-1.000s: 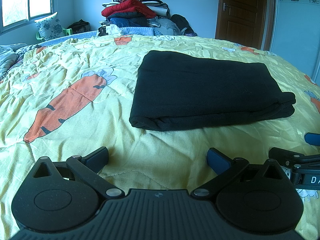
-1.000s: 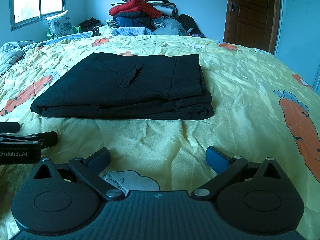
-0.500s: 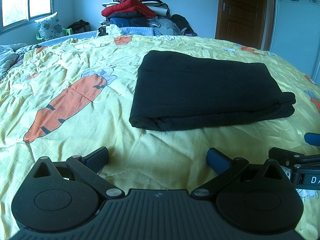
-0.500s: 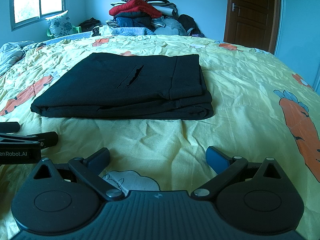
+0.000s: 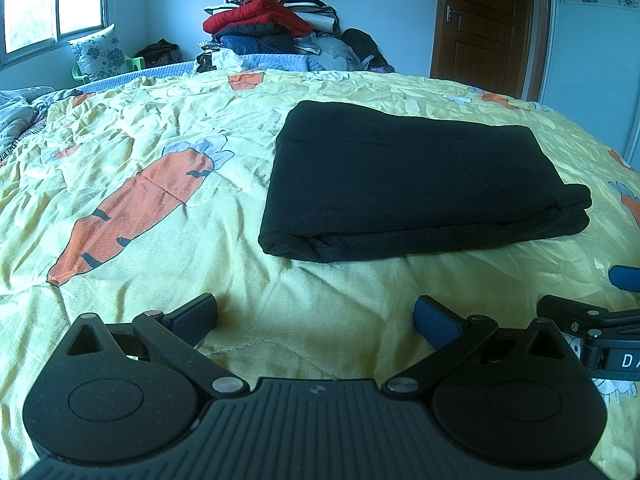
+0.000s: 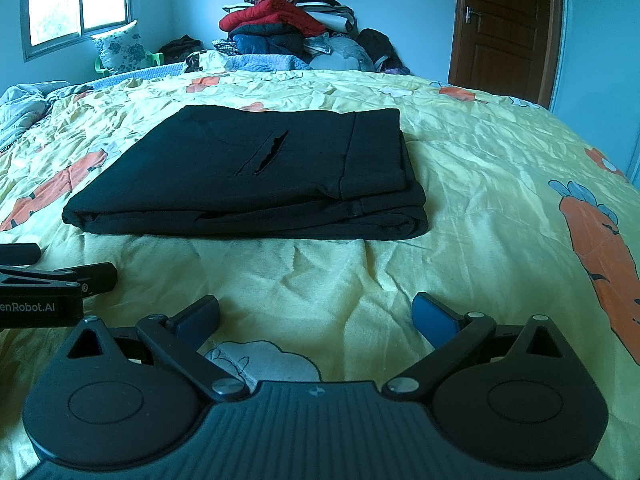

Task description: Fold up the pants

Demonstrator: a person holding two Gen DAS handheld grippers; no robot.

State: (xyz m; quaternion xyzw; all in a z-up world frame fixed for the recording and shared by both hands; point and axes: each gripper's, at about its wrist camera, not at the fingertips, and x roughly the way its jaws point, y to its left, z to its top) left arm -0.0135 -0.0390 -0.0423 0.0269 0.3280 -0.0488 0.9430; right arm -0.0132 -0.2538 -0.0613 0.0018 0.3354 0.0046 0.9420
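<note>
The black pants (image 5: 412, 180) lie folded in a flat rectangle on the yellow carrot-print bedspread (image 5: 160, 120); in the right wrist view (image 6: 256, 176) a pocket slit shows on top. My left gripper (image 5: 316, 316) is open and empty, low over the bedspread, short of the pants' near edge. My right gripper (image 6: 316, 314) is open and empty too, in front of the pants. Each gripper shows at the edge of the other's view: the right one in the left wrist view (image 5: 600, 320), the left one in the right wrist view (image 6: 48, 280).
A tall pile of clothes (image 5: 272, 20) stands at the far end of the bed. A floral pillow on a green chair (image 5: 100, 56) is under the window at far left. A brown door (image 5: 488, 24) is at far right. Crumpled bedding (image 6: 24, 104) lies left.
</note>
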